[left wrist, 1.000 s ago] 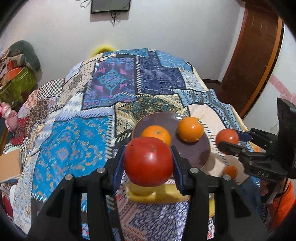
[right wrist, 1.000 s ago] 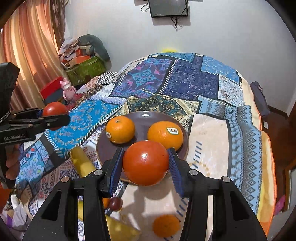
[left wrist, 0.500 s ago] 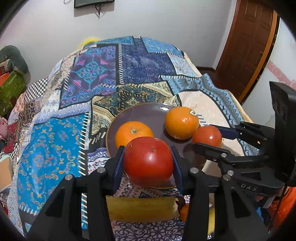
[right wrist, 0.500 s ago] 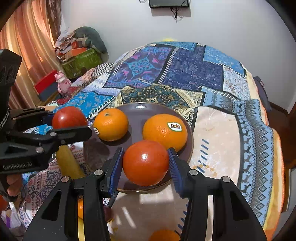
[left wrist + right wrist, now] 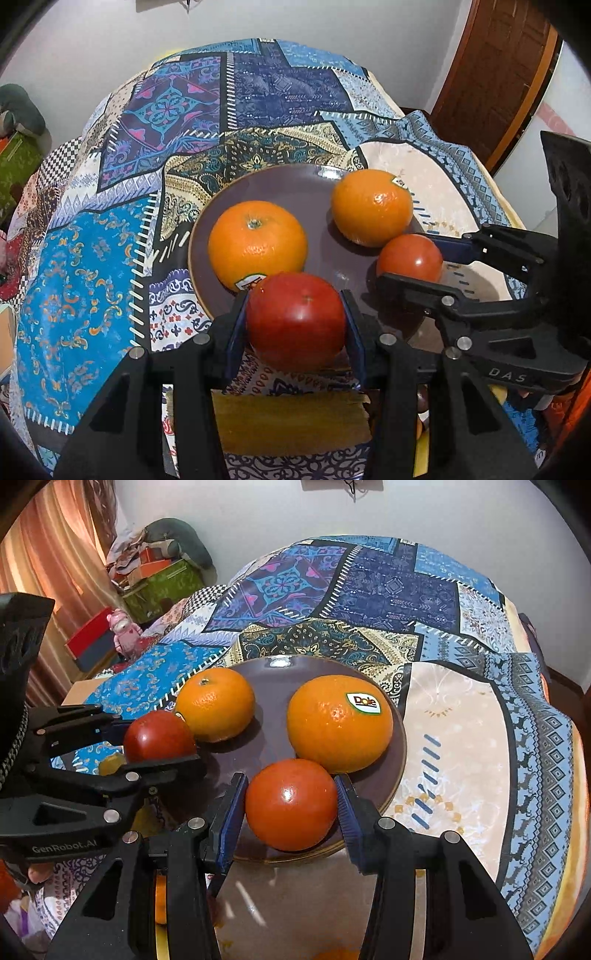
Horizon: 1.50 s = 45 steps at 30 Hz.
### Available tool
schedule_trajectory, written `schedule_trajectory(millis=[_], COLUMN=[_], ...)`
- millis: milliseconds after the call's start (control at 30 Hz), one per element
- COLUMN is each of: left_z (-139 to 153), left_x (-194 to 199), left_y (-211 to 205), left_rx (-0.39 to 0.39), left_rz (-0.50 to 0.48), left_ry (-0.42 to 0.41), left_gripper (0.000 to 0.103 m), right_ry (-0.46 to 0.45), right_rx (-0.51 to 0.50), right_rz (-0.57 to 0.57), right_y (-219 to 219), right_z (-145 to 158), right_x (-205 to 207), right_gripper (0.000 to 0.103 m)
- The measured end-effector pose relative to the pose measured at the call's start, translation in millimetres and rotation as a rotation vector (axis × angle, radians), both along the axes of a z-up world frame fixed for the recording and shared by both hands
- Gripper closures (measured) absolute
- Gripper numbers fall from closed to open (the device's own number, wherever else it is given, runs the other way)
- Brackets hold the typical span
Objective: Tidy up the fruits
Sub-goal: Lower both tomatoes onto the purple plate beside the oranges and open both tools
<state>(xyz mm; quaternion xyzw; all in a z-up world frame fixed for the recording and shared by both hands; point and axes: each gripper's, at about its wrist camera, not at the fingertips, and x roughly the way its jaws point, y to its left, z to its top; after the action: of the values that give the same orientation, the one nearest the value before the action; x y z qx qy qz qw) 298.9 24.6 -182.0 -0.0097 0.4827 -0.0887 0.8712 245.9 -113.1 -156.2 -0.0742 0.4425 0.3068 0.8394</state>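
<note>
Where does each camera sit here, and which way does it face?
Left wrist: on the left gripper, looking forward over its red tomato to the plate; the right gripper enters from the right.
Right wrist: on the right gripper, facing the same plate over its orange-red tomato; the left gripper enters from the left.
Shared: plate, two oranges, both tomatoes, patchwork cloth.

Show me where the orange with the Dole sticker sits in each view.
Left wrist view: Dole orange right of centre, at the plate's far right, just beyond the tomato in the right tongs.
Right wrist view: Dole orange at centre, on the plate's right side, sticker facing up.
Shared landmark: the other orange on the same plate.
</note>
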Motion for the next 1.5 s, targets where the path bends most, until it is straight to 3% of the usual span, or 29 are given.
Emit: schedule_trajectory(millis=[200, 367, 500, 800, 933, 1067, 1300, 1500], left_z=[-1.2, 6.8, 20.3, 60.1, 67.2, 61.6, 36.5, 18.8], left_x=[-1.0, -5.8, -14.5, -43.7, -59.5, -73.0, -87.2, -101.7], left_y=[-2.0, 0.6, 2.4, 15.2, 26.9, 37.2, 46.9, 33.0], left_rx=[0.014, 0.000, -0.007, -0.002, 0.014, 0.035, 0.020, -0.019], left_rz=[0.006, 0.016, 0.026, 0.057, 0.086, 0.116, 0.173, 0.156], left_ry=[-0.003, -0.017, -0.044, -0.129, -0.137, -0.117, -0.039, -0.001], left_gripper=[0.054, 0.045, 0.044, 0.030, 0.017, 0.008, 0.008, 0.008], right_ry=[-0.008, -0.012, -0.038, -0.124, -0.155, -0.156, -0.112, -0.033], right_rx=[-0.005, 0.034, 0.045, 0.058, 0.060, 0.055, 0.023, 0.032], right_rz=[-0.001, -0.010, -0.018, -0.045, -0.069, -0.091, -0.138, -0.147], right_y=[0.1, -6.4, -12.8, -31.8, -47.1, -60.0, -77.8, -84.9], right_z=[1.2, 10.9, 22.5, 54.9, 64.3, 63.4, 45.2, 26.4], right_x=[-1.0, -1.9, -7.9, -29.6, -42.0, -51.4, -67.9, -88.4], right_gripper=[0.056, 0.056, 0.055, 0.049, 0.047, 0.046, 0.046, 0.046])
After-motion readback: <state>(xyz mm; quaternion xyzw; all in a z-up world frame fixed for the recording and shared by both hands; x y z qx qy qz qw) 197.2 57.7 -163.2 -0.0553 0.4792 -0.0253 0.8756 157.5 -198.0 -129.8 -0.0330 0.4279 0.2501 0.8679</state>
